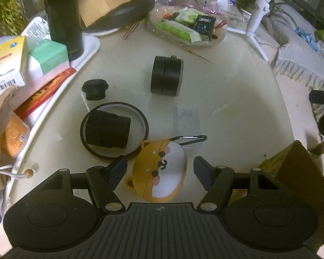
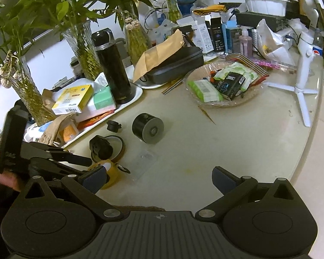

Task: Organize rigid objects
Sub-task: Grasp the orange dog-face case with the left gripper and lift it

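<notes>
Orange fox case (image 1: 162, 170) sits between open left claw (image 1: 160, 168) fingers.

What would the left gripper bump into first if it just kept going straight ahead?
Most likely the orange fox-shaped case: it lies directly between the open fingers of the left gripper. Past it lie a clear plastic piece and a black caster wheel. Height above the table is hard to judge.

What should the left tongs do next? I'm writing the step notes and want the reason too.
Probably close the left tongs on the orange fox case. They stand open with the case already between the fingers, one on each side, neither visibly touching it. The right tongs are open over bare table, holding nothing.
</notes>
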The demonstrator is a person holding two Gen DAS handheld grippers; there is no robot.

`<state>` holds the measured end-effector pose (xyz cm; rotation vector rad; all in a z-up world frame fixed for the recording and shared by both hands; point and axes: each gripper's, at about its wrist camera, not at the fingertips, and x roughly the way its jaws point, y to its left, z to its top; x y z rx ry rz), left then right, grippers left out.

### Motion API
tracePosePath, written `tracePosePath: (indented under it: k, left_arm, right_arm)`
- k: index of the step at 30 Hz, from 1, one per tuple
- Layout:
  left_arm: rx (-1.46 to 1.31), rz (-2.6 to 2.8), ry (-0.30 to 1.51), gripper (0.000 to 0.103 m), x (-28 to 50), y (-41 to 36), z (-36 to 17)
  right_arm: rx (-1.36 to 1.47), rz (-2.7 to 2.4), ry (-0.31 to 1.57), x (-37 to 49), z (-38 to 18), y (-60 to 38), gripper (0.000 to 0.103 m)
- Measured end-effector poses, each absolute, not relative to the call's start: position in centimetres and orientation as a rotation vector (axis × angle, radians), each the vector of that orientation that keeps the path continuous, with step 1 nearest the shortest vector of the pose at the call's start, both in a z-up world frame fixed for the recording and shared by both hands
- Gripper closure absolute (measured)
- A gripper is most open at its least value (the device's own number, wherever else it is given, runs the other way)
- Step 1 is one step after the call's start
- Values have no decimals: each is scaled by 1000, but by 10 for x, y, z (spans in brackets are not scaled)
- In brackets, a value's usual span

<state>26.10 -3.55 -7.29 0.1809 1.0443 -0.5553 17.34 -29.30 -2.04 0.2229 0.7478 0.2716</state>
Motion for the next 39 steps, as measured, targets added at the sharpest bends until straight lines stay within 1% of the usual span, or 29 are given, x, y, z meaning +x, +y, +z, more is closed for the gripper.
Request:
tracePosePath:
  k: [3,5,8,16,23,32,39]
  left_arm:
    - [173,-556,1088,37,269,-36,-79]
    - [166,-562,1118,44,273,-36,-83]
    - [155,-568,1136,47,275,-36,-84]
    - [146,-541,1117,47,269,-35,-80]
    - [97,-525,1054,47,257,-27,-62]
    - [44,-466,957,47,229,-20,-37]
    - [12,-395,888,47,198,-9,-21]
  right_arm:
    - [226,270,751,174,-20,-293,0]
    - [226,270,751,174,-20,-293,0]
    - [226,267,747,174,-20,-292,0]
    - [244,251,738,176,-18,-291,0]
    - [174,146,728,177,-19,-290,0]
    - [191,63,779,181,-30,-292,0]
    - [161,118,791,183,-29,-285,0]
